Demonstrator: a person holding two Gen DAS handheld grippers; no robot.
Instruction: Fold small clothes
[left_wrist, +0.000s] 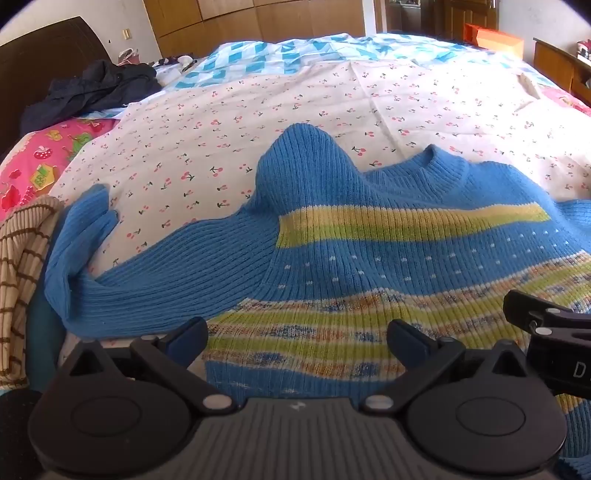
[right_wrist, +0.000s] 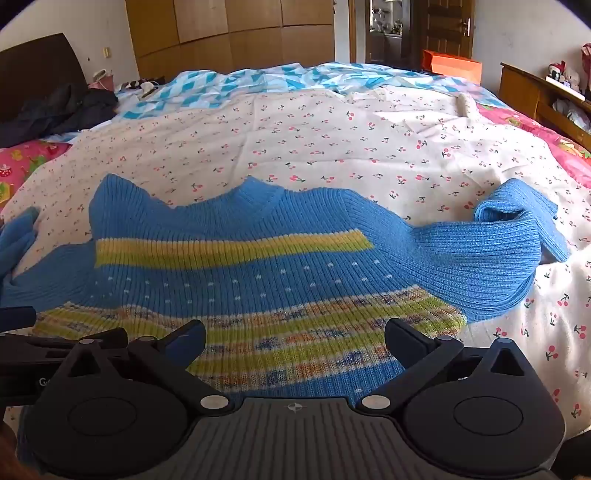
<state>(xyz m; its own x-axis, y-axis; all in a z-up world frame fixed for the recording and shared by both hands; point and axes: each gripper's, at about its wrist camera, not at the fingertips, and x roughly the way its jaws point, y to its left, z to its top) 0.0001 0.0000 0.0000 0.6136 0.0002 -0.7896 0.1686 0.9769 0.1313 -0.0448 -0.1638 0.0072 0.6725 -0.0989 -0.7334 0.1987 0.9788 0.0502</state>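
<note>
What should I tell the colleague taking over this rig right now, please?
Left gripper: open, empty, over the sweater's hem.
Right gripper: open, empty, also at the hem.
Sweater: spread flat on the cherry sheet, collar away from you. Left sleeve stretches outward with its cuff bent; right sleeve stretches outward with its end doubled over.
A striped beige garment lies at the left edge.
Done: sweater laid out.
Left: no fold shows yet; sleeves in, then body.
</note>
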